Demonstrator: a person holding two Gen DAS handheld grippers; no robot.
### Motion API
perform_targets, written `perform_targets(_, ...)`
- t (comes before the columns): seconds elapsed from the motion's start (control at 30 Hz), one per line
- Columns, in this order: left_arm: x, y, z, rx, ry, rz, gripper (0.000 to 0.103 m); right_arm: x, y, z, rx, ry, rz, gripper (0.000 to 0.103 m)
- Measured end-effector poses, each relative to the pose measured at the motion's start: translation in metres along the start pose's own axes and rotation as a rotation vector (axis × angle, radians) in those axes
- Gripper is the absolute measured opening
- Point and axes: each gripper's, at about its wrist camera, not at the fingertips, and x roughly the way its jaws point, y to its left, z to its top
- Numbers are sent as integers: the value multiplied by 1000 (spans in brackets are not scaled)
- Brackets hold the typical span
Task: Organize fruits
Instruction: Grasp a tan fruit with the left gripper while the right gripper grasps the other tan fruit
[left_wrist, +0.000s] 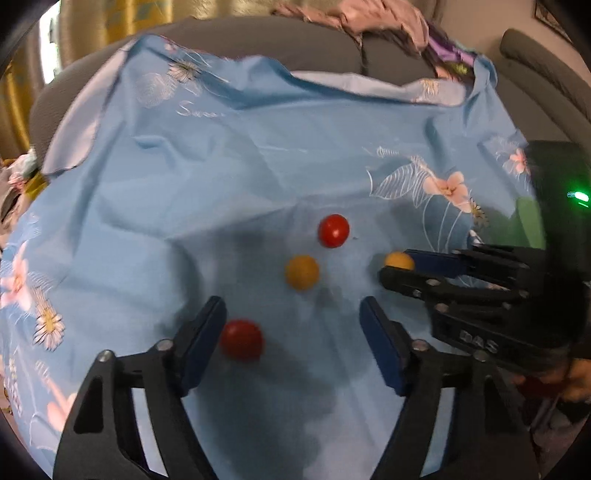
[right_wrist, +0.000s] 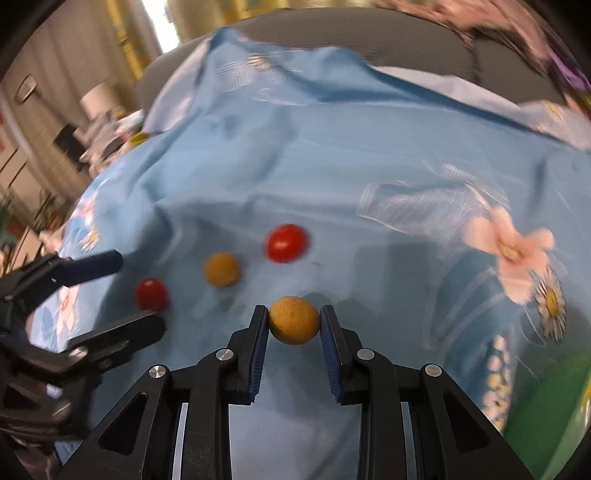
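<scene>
The right gripper (right_wrist: 294, 320) is clamping a yellow fruit (right_wrist: 294, 320) at lower centre of its view, both pads touching. The left gripper (left_wrist: 291, 325) is gaping wide, holding nothing (a red fruit (left_wrist: 242, 339) is lying just beside its left finger). Another yellow fruit (left_wrist: 302, 272) and red fruit (left_wrist: 333, 230) are resting mid-frame on the blue floral cloth (left_wrist: 221, 184).

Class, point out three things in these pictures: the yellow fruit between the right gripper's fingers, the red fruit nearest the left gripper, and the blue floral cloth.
yellow fruit (right_wrist: 293, 320), right wrist view, centre of its front face.
red fruit (left_wrist: 242, 339), left wrist view, middle of the ball.
blue floral cloth (left_wrist: 221, 166), left wrist view, bare plain patch.
</scene>
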Motion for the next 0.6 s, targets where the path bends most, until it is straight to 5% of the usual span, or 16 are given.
perform_targets(0.3,51,-18,19,77,96,39,40,-9,-18,-6,72,-41,23,30)
perform_targets(0.6,53,-12,21,47,96,60,26,-10,-19,-7,87,-62,59,30)
